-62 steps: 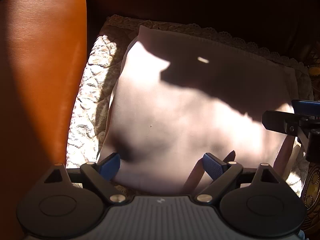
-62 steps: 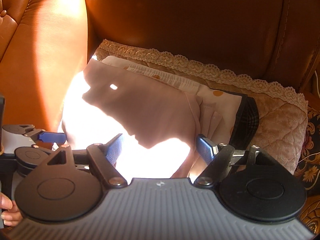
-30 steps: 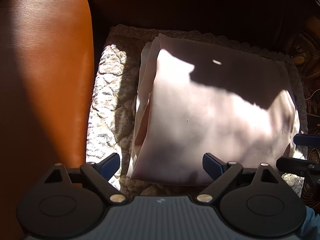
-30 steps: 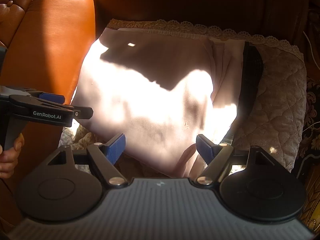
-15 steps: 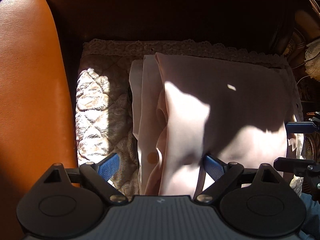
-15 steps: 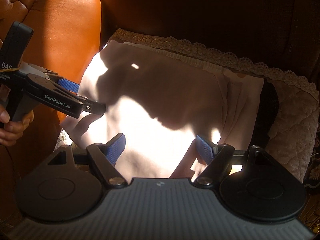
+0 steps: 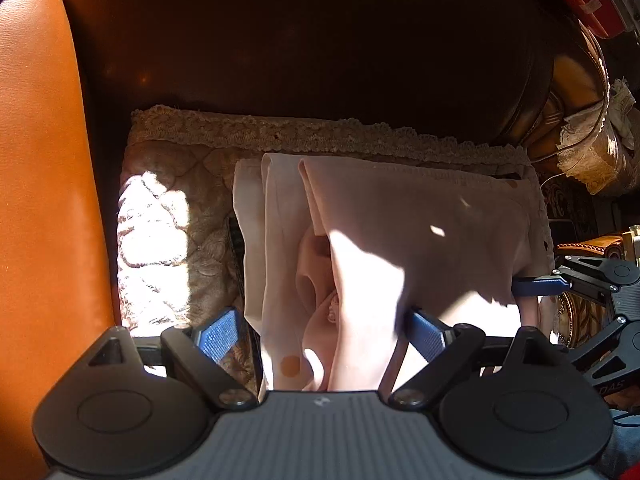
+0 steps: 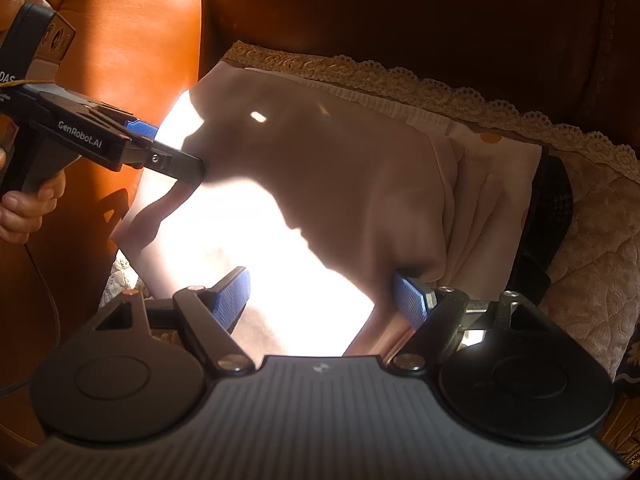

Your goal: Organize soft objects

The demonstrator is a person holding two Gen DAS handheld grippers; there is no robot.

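A folded pale pink cloth (image 7: 420, 220) (image 8: 340, 184) tops a stack on the sofa seat. Under it lie a cream cloth with orange dots (image 7: 276, 280) (image 8: 496, 160) and a dark checked cloth (image 8: 548, 216). My left gripper (image 7: 323, 336) is open, its fingers straddling the front edge of the pink and cream cloths. In the right wrist view the left gripper (image 8: 176, 160) touches the pink cloth's left edge. My right gripper (image 8: 320, 300) is open over the pink cloth's near edge, its right pad against the fold. In the left wrist view the right gripper (image 7: 536, 286) sits at the cloth's right edge.
The stack rests on a quilted beige seat cover (image 7: 160, 240) (image 8: 592, 240) with lace trim. A brown leather armrest (image 7: 44, 200) (image 8: 132, 60) rises on the left and the dark backrest (image 8: 400, 12) behind. A hand (image 8: 24, 208) holds the left gripper. Sunlight glares on the cloth.
Both grippers have closed in on the pink cloth's side edges; the left one now touches its left edge. Both stay open, and the stack has hardly shifted.
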